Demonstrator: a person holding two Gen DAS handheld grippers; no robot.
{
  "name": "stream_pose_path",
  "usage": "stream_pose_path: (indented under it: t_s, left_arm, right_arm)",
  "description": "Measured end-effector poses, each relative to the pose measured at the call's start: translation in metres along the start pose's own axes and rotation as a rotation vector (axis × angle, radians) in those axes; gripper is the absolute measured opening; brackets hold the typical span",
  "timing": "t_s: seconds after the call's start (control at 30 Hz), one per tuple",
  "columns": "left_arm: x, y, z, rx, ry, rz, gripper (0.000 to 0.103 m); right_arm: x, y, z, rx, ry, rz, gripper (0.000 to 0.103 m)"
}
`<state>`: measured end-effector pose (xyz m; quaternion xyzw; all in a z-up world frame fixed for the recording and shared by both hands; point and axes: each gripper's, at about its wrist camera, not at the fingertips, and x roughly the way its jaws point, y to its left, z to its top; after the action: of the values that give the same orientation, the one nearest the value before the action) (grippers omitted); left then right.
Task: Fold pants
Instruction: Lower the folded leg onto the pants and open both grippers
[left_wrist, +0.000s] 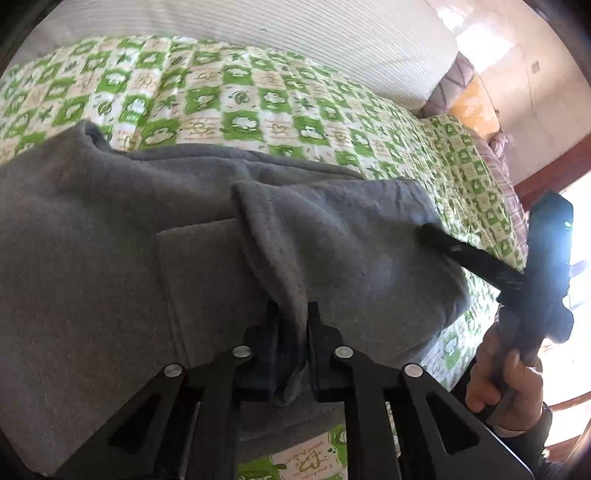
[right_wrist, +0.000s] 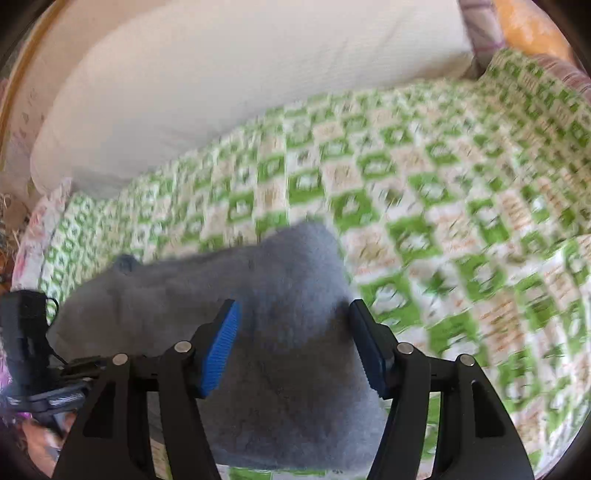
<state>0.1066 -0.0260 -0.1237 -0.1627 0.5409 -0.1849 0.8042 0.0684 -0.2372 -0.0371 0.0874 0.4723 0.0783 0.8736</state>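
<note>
Grey fleece pants (left_wrist: 184, 258) lying on the green-checked quilt (left_wrist: 258, 99): left gripper (left_wrist: 290, 317) clenched on a raised fold at their near edge, right gripper (right_wrist: 293, 332) spread wide directly over the far end.

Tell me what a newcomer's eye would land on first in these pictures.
First, the grey pants spread over the green-and-white checked bedspread, filling the middle of both views. Next, the left tongs, shut on a pinched ridge of the fabric at bottom centre. Then the right tongs, their blue pads open wide, with grey cloth between them.
</note>
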Motion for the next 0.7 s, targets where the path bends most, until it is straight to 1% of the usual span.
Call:
stream_pose_path:
  t_s: [0.03,0.07,0.13,0.17,0.23,0.3,0.33,0.37,0.4,0.47,0.5,0.53,0.6,0.67,0.7]
  left_arm:
    - [-0.001,-0.002,-0.001,0.006,-0.004,-0.005,0.009]
    - [-0.004,-0.004,-0.002,0.003,-0.013,-0.018,0.008]
    - [-0.016,-0.005,-0.002,-0.014,-0.036,-0.043,0.008]
    - [-0.028,-0.005,-0.003,-0.025,-0.061,-0.061,0.008]
    - [-0.052,0.000,-0.006,-0.027,-0.107,-0.072,0.008]
    - [-0.063,0.011,-0.011,-0.043,-0.119,-0.069,0.008]
    - [-0.062,0.018,-0.013,-0.065,-0.111,-0.074,0.008]
    - [-0.057,0.027,-0.017,-0.087,-0.093,-0.067,0.008]
    - [-0.047,0.037,-0.021,-0.108,-0.063,-0.049,0.008]
    - [-0.023,0.055,-0.030,-0.162,0.001,-0.040,0.008]
    - [-0.016,0.059,-0.033,-0.174,0.011,-0.049,0.008]
    - [-0.013,0.060,-0.035,-0.184,0.004,-0.055,0.008]
    - [-0.017,0.062,-0.033,-0.198,-0.010,-0.067,0.010]
    - [-0.026,0.063,-0.034,-0.204,-0.018,-0.061,0.016]
    - [-0.031,0.064,-0.034,-0.202,-0.028,-0.056,0.017]
  right_arm:
    - [0.004,0.003,-0.003,-0.014,0.009,-0.011,0.042]
    - [0.006,0.006,-0.005,-0.027,0.012,-0.016,0.034]
    - [0.002,0.010,-0.009,-0.042,-0.003,-0.002,0.027]
    - [-0.002,0.012,-0.008,-0.043,-0.009,0.014,0.022]
    - [-0.017,0.014,-0.005,-0.030,-0.031,0.070,0.022]
    - [-0.027,0.020,-0.005,-0.040,-0.048,0.099,0.021]
    - [-0.028,0.025,-0.005,-0.057,-0.042,0.105,0.026]
    - [-0.023,0.029,-0.005,-0.061,-0.026,0.110,0.032]
    - [-0.014,0.034,-0.006,-0.063,0.005,0.109,0.035]
    - [0.004,0.036,-0.012,-0.063,0.051,0.080,0.049]
    - [0.012,0.039,-0.015,-0.072,0.073,0.065,0.050]
    - [0.016,0.044,-0.018,-0.094,0.079,0.041,0.052]
    - [0.012,0.051,-0.020,-0.121,0.066,0.012,0.055]
    - [0.001,0.054,-0.018,-0.118,0.040,0.014,0.055]
    - [-0.004,0.054,-0.017,-0.115,0.026,0.019,0.055]
